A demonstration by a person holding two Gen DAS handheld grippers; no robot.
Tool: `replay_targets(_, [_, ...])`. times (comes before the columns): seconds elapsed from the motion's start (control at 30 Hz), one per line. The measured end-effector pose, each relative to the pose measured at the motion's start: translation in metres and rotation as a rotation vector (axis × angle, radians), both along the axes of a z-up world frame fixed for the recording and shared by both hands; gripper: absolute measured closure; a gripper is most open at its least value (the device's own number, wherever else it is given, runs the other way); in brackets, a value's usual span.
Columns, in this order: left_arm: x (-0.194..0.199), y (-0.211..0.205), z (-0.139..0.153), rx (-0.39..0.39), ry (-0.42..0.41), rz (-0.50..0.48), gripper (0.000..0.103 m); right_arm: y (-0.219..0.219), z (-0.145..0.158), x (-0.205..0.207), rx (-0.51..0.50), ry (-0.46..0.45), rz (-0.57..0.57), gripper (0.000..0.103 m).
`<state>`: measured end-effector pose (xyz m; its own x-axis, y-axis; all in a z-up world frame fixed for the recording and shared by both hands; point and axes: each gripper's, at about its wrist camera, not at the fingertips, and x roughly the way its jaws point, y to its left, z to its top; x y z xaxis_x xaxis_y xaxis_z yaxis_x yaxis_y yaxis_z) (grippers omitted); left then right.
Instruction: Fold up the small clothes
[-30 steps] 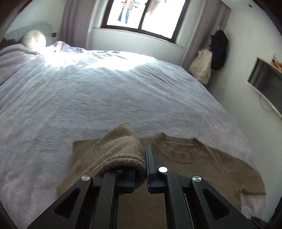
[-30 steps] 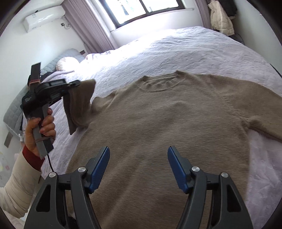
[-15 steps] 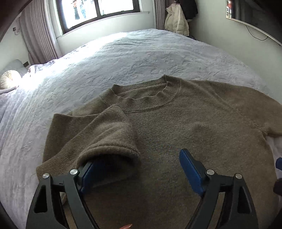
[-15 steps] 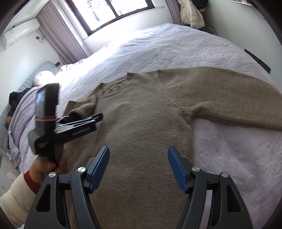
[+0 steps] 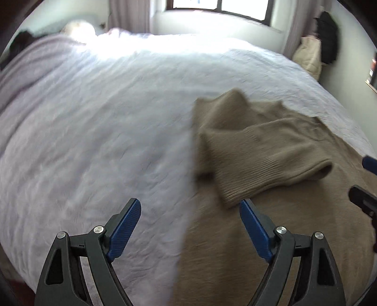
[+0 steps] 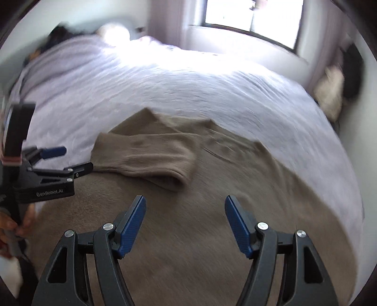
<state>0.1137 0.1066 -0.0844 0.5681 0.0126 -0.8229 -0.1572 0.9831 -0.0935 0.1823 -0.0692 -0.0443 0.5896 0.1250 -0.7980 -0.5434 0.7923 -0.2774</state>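
A brown knit sweater [image 5: 271, 235] lies flat on the bed, also in the right wrist view [image 6: 200, 223]. Its left sleeve [image 5: 261, 155] is folded across the chest, cuff opening toward the right; it also shows in the right wrist view [image 6: 146, 160]. My left gripper [image 5: 189, 226] is open and empty, above the sweater's left edge. It also shows from the side in the right wrist view [image 6: 68, 160], held by a hand. My right gripper [image 6: 185, 223] is open and empty, over the sweater's body. Its fingertips [image 5: 370, 162] show at the right edge of the left wrist view.
The bed has a pale lilac quilted cover [image 5: 94, 131] that spreads wide to the left and far side. Pillows [image 5: 80, 28] lie at the head. A window [image 5: 221, 9] is behind. Coats [image 5: 318, 51] hang at the right wall.
My left gripper opened and let go of the sleeve, which now lies folded over the sweater's chest. The left gripper drew back to the left. The right gripper swung left, still open.
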Motion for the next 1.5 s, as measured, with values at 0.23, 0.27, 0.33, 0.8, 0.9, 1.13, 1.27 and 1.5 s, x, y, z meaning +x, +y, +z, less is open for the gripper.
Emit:
replay_targets(0.23, [-0.014,0.010,-0.020,-0.059,-0.029,0.030,0.016,0.084,-0.065,0.015,-0.276,-0.050,0.216,0.030])
replay_targets(0.27, [-0.015,0.009,-0.022,-0.057,-0.033,0.032,0.016,0.089,-0.073,0.019,-0.302,-0.056,0.223,0.030])
replay_targets(0.33, [-0.019,0.009,-0.022,-0.052,-0.038,0.031,0.016,0.090,-0.073,0.030,-0.276,-0.052,0.195,0.045])
replay_targets(0.8, [-0.009,0.005,-0.021,-0.030,-0.050,0.023,0.010,-0.153,-0.047,0.075,0.597,0.302,-0.474,0.060])
replay_targets(0.9, [0.006,-0.001,-0.009,0.015,-0.048,0.008,0.010,-0.168,-0.045,0.074,0.676,0.305,-0.498,0.049])
replay_targets(1.13, [0.029,0.007,0.041,-0.043,-0.134,-0.004,0.010,-0.195,-0.054,0.093,0.830,0.341,-0.597,0.047])
replay_targets(1.27, [0.058,0.013,0.056,0.004,-0.166,0.042,0.010,-0.212,-0.065,0.104,0.945,0.348,-0.633,0.047])
replay_targets(1.5, [0.125,-0.006,-0.004,0.207,0.011,0.046,0.010,-0.210,-0.038,0.120,0.956,0.250,-0.598,0.096])
